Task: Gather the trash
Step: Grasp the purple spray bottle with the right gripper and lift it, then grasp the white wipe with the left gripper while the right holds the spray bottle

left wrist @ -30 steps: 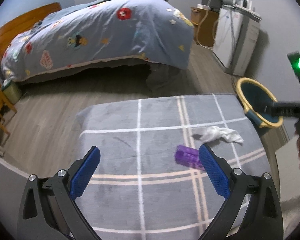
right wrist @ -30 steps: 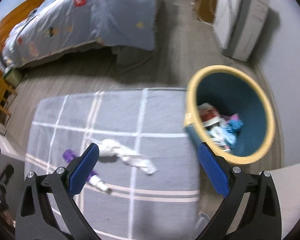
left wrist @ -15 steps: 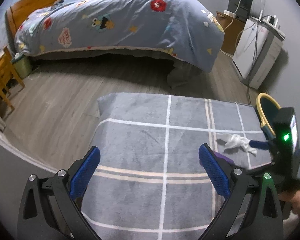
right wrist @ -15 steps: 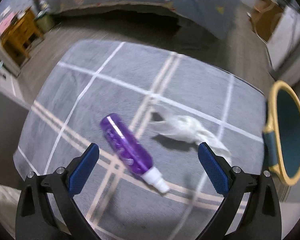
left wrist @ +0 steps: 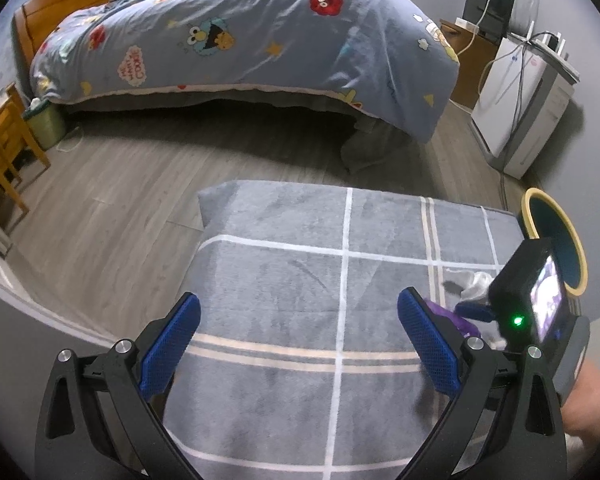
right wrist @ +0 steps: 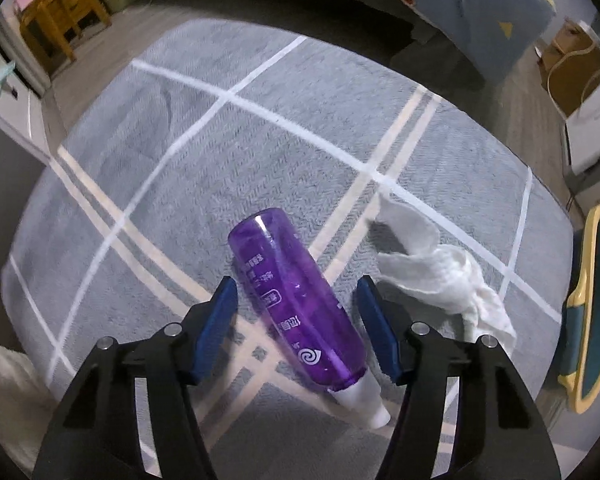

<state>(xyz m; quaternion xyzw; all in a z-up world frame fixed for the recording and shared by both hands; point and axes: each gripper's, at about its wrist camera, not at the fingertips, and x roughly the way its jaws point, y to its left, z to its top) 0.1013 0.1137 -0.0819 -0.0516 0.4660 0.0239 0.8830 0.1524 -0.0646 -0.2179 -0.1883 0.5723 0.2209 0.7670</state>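
Note:
A purple plastic bottle (right wrist: 296, 304) with a white cap lies on the grey checked rug (right wrist: 220, 160). My right gripper (right wrist: 298, 312) is open, its blue fingers on either side of the bottle's middle, with small gaps. A crumpled white tissue (right wrist: 440, 276) lies just right of it. The teal bin with a yellow rim (right wrist: 596, 312) stands at the rug's right edge. My left gripper (left wrist: 300, 332) is open and empty above the rug. In the left wrist view the bottle (left wrist: 452, 316), tissue (left wrist: 474, 282) and bin (left wrist: 556, 248) show at the right, partly hidden by the right gripper's body.
A bed with a blue cartoon duvet (left wrist: 240, 40) stands beyond the rug. A white appliance (left wrist: 524, 112) with cables is at the back right. A wooden stool (left wrist: 4, 148) and a green bin (left wrist: 44, 124) are at the left. Grey wood floor (left wrist: 120, 192) surrounds the rug.
My right gripper has dropped toward the rug and narrowed; the purple bottle now lies between its fingers. My left gripper's view has shifted left, away from the bottle.

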